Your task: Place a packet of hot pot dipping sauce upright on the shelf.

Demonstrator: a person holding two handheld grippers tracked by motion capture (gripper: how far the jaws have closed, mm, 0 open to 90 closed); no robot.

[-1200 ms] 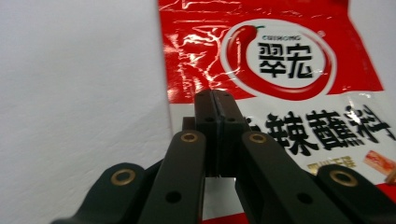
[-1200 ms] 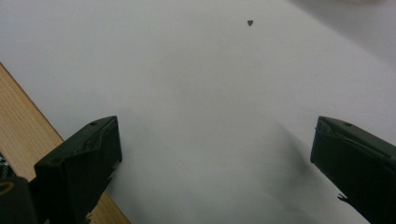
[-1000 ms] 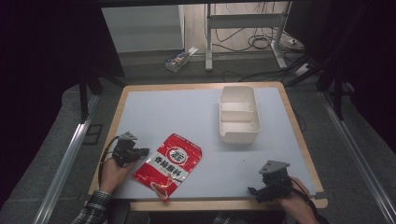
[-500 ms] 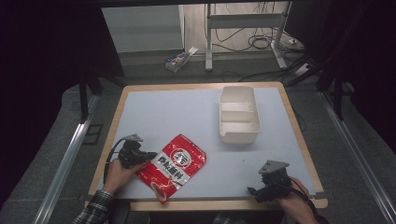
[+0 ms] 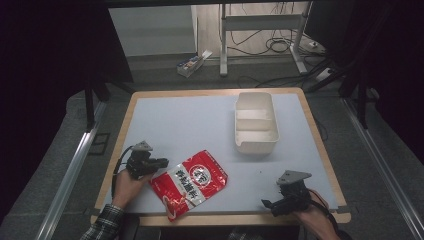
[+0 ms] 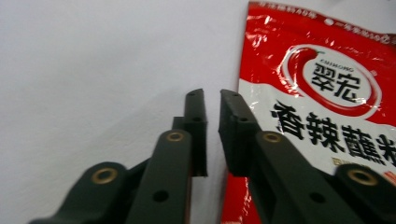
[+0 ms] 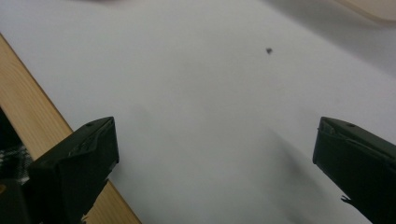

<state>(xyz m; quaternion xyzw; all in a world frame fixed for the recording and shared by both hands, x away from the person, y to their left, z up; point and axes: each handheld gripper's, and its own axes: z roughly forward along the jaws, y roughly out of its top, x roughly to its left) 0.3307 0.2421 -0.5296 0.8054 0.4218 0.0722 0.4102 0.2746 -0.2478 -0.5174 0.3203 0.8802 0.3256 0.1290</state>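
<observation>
The left tool (image 6: 212, 100) has just been opening; its jaws stand narrowly apart with nothing between them, at the left edge of the red seasoning sachet (image 5: 190, 181). The sachet, released, lies flat on the bench (image 5: 200, 125), rotated since a second ago, near-left of the white divided tray (image 5: 256, 124). The right tool (image 7: 215, 154) rests wide, empty.

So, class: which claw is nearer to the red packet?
Left. The left claw sits right at the red packet's upper-left edge, jaws just parted with nothing between them. The right claw rests well off, near the table's front right edge.
</observation>
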